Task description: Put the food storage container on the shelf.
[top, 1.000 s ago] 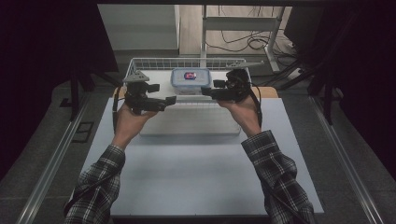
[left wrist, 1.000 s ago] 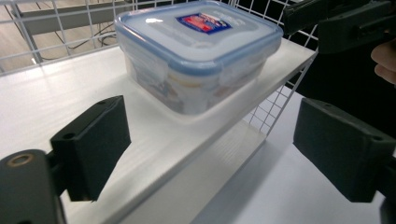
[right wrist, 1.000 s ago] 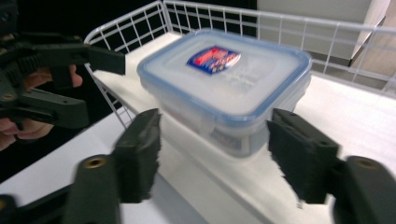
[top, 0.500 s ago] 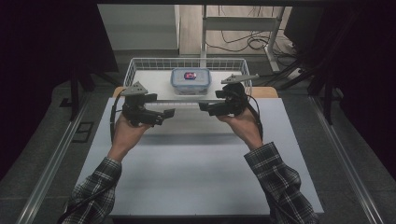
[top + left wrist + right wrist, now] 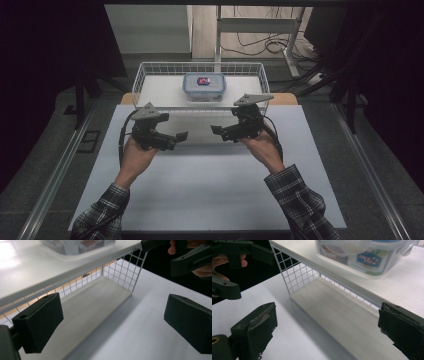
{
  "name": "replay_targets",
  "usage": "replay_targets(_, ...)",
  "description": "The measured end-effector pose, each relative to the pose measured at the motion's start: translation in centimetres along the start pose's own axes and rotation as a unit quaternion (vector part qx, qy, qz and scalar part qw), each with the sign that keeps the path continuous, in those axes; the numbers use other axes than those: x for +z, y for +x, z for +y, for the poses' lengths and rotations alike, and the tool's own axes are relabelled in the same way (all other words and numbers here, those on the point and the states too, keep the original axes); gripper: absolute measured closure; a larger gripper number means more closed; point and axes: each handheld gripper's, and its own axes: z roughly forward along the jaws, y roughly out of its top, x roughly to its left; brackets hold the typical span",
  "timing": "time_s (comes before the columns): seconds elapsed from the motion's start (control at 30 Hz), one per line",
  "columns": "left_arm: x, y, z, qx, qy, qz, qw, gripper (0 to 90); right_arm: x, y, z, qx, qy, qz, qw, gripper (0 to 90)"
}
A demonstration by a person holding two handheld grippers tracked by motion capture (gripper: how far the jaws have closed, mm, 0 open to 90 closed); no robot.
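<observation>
From the high view, a white wire basket sits at the far edge of the white table, and a clear plastic lidded food container stands inside it, near the middle of its far side. The left gripper and the right gripper hover just in front of the basket's near wall, tips facing each other and apart, both spread wide with nothing between them.

In the left gripper view, its jaws gape open over the table, the basket's wire wall ahead.

In the right gripper view, the jaws likewise stand wide apart, and the container rests on the basket's white floor above them.
</observation>
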Motion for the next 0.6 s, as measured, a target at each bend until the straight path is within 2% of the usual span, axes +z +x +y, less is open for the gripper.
replay_targets(0.27,0.1,-0.8,-1.1,0.007,0.001,-0.002,1.0000,1.6,-0.1,0.6,-1.2,-0.003,0.000,0.004,1.0000,0.0)
replay_targets(0.43,0.0,-1.6,-2.0,0.021,0.005,0.002,0.9998,1.6,-0.3,0.9,-2.1,-0.006,0.002,-0.002,1.0000,0.0)
replay_targets(0.6,-0.1,-2.3,-2.8,0.017,0.007,-0.002,0.9998,3.0,-0.4,1.2,-3.1,-0.011,0.002,-0.005,0.9999,0.0)
